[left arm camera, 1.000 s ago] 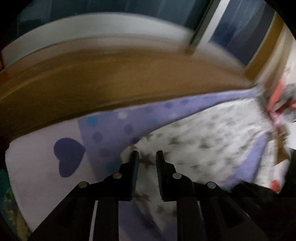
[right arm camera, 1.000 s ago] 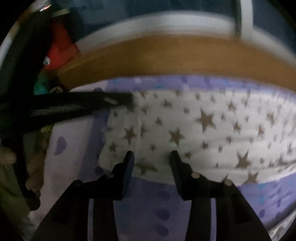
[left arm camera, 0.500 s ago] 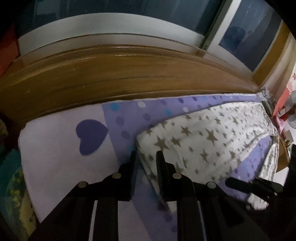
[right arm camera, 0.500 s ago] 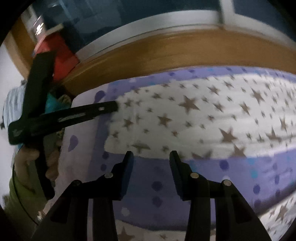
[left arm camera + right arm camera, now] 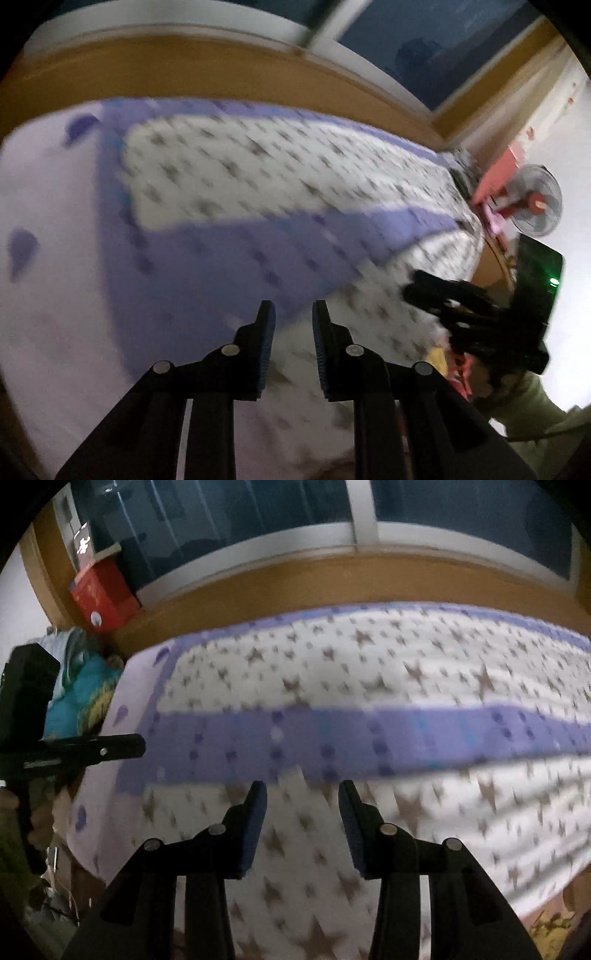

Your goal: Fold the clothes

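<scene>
Your star-print cloth lay spread on the purple bedsheet, one band at twelve o'clock and a second part under your right gripper, whose jaws stood apart over it, gripping nothing. Your left gripper had its jaws narrowly apart over the sheet at the cloth's near edge; nothing looked pinched, though blur hid detail. I judged the cloth light, soft and floppy, best pinched at corners or hems. The wooden ledge closed off twelve o'clock; a fan stood at three; the sheet's middle gave you room.
</scene>
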A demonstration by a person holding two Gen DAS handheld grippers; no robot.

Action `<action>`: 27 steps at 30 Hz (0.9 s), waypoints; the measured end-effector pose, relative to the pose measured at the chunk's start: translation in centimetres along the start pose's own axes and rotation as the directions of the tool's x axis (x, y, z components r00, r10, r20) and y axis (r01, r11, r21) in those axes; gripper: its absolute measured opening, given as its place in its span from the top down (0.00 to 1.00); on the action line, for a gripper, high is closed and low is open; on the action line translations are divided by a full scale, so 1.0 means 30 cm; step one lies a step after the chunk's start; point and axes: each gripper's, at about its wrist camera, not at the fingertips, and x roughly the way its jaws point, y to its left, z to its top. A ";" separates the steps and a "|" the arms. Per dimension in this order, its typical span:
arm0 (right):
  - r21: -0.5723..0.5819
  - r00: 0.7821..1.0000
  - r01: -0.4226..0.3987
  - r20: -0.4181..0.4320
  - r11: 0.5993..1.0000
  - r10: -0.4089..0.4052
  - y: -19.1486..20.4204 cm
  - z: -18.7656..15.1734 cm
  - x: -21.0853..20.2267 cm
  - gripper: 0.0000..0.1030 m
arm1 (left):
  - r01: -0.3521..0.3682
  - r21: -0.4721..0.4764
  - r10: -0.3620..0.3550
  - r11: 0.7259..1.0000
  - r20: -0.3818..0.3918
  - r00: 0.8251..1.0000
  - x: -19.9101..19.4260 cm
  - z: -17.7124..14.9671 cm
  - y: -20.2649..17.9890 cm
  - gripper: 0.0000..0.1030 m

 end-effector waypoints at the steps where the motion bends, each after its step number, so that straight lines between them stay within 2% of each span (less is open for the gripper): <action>1: 0.007 1.000 -0.011 -0.010 1.000 0.011 -0.028 -0.028 -0.008 0.61 | -0.009 0.006 0.009 1.000 -0.014 1.000 0.016 -0.026 -0.030 0.81; 4: 0.001 0.999 -0.035 -0.022 0.999 0.035 -0.073 -0.102 0.013 0.61 | -0.069 0.029 0.070 0.997 -0.047 0.996 0.080 -0.093 -0.102 0.81; 6: -0.046 1.000 -0.022 -0.009 0.999 0.022 -0.059 -0.111 0.004 0.61 | -0.120 0.035 0.121 0.992 -0.016 0.993 0.099 -0.127 -0.126 0.81; 10: -0.076 0.999 -0.048 0.016 0.996 0.050 0.049 -0.045 0.015 0.61 | -0.171 -0.012 0.171 0.985 -0.006 0.985 0.090 -0.143 -0.155 0.80; 13: -0.046 0.998 -0.036 0.042 0.998 0.038 0.000 -0.069 -0.072 0.61 | -0.153 0.051 0.154 0.987 -0.007 0.988 0.100 -0.111 -0.222 0.80; 16: 0.021 0.997 0.028 0.066 0.999 -0.029 0.056 0.028 -0.037 0.61 | -0.128 0.151 0.131 0.980 -0.010 0.991 0.142 -0.056 -0.317 0.80; 19: 0.142 0.991 0.077 0.100 0.987 -0.092 0.001 0.066 -0.052 0.61 | -0.071 0.234 0.077 0.970 -0.014 0.997 0.202 -0.010 -0.427 0.80; 21: 0.208 0.983 0.112 0.120 0.972 -0.139 0.037 0.134 0.027 0.61 | -0.046 0.272 0.054 0.961 -0.020 0.998 0.242 0.012 -0.495 0.80; 25: 0.335 0.970 0.148 0.135 0.930 -0.203 0.005 0.169 0.109 0.61 | 0.012 0.339 0.011 0.941 -0.066 0.998 0.306 0.022 -0.626 0.80; 27: 0.362 0.957 0.187 0.141 0.913 -0.253 -0.036 0.169 0.124 0.61 | 0.018 0.367 0.013 0.930 -0.082 0.997 0.351 0.030 -0.685 0.80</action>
